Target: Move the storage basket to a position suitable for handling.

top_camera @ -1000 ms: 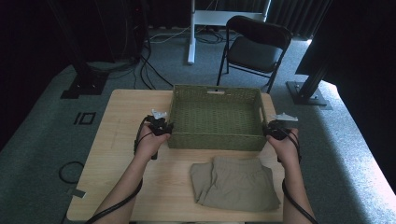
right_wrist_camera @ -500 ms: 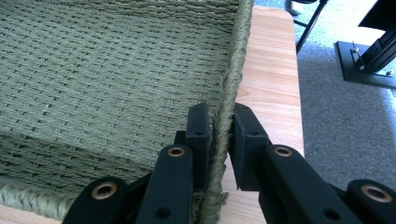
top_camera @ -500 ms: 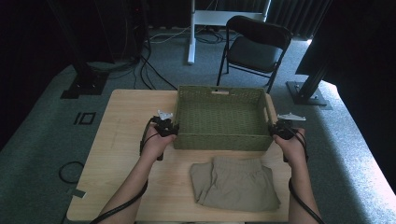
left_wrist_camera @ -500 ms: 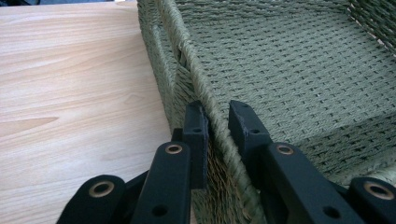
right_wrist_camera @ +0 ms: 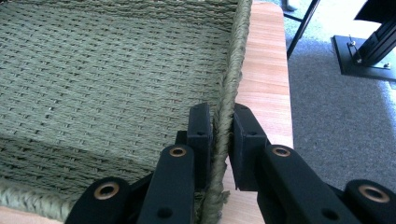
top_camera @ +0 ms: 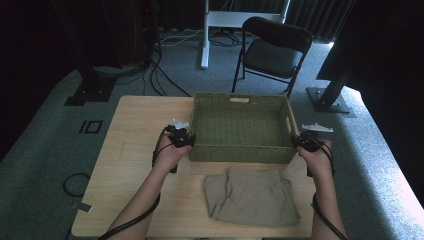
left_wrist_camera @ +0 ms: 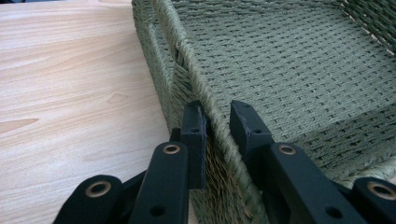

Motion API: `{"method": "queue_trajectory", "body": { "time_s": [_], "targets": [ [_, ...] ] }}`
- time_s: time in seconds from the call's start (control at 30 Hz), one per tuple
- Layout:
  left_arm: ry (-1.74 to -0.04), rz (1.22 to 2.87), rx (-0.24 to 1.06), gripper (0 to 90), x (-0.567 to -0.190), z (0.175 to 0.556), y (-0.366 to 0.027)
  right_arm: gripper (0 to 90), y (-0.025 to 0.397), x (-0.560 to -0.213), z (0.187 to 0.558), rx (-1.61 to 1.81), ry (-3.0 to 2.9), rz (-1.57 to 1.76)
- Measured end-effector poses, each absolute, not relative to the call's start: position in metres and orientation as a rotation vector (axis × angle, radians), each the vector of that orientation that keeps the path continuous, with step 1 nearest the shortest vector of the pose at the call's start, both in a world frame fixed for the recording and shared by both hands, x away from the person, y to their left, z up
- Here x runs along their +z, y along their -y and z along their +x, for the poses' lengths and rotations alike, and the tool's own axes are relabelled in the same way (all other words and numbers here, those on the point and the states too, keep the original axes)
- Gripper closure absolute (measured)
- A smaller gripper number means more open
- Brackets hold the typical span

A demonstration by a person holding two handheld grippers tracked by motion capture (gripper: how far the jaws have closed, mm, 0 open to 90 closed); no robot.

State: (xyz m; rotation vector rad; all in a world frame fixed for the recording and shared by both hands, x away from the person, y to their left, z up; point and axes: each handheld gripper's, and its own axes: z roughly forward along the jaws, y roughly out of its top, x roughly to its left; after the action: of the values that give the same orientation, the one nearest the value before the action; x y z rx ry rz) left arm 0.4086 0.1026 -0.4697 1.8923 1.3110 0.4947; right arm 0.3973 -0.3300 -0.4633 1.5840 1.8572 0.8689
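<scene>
An empty green woven basket (top_camera: 240,131) stands on the far half of the wooden table (top_camera: 135,130). My left gripper (top_camera: 186,141) sits at the basket's left wall, near the front corner. In the left gripper view the left gripper (left_wrist_camera: 217,114) has its jaws closed over the rope rim of the basket (left_wrist_camera: 289,60), one jaw inside and one outside. My right gripper (top_camera: 299,142) is at the right wall. The right gripper (right_wrist_camera: 223,116) pinches the basket (right_wrist_camera: 102,60) by its rim in the same way. A folded khaki garment (top_camera: 255,196) lies in front of the basket.
A black folding chair (top_camera: 272,47) and a white desk leg (top_camera: 205,35) stand on the carpet beyond the table. Cables lie on the floor at the left. Bare tabletop stretches left of the basket, and the right table edge is close to my right hand.
My left gripper has moved right, from beside the basket onto its left wall. The right hand has shifted slightly right, and the basket seems to have shifted a little right with it.
</scene>
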Motion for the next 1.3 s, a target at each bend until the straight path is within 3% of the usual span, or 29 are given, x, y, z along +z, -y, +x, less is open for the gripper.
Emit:
{"method": "queue_trajectory", "body": {
  "time_s": [0.47,0.67,0.77,0.83,0.87,1.0,1.07,1.3],
  "targets": [
    [-1.295,1.912,0.485,76.8,-0.469,0.409,-0.105,78.2,0.33,-0.463,0.394,0.892,-1.847,1.605],
    [-1.259,1.908,0.449,65.6,-0.467,0.411,-0.106,55.2,0.332,-0.461,0.394,0.953,-1.837,1.578],
    [-1.24,1.896,0.418,59.3,-0.467,0.413,-0.106,49.0,0.332,-0.461,0.395,0.984,-1.837,1.557],
    [-1.215,1.897,0.415,44.5,-0.467,0.415,-0.105,34.4,0.334,-0.461,0.397,1.009,-1.846,1.539],
    [-1.206,1.888,0.43,39.3,-0.466,0.416,-0.105,33.0,0.334,-0.461,0.397,1.023,-1.844,1.538],
    [-1.152,1.882,0.458,29.5,-0.461,0.419,-0.102,24.9,0.334,-0.461,0.396,1.048,-1.854,1.527],
    [-1.146,1.891,0.468,27.8,-0.457,0.42,-0.101,16.7,0.334,-0.46,0.396,1.064,-1.87,1.512],
    [-1.089,1.898,0.481,24.6,-0.441,0.417,-0.102,15.9,0.334,-0.45,0.395,1.083,-1.846,1.503]
  ]
}}
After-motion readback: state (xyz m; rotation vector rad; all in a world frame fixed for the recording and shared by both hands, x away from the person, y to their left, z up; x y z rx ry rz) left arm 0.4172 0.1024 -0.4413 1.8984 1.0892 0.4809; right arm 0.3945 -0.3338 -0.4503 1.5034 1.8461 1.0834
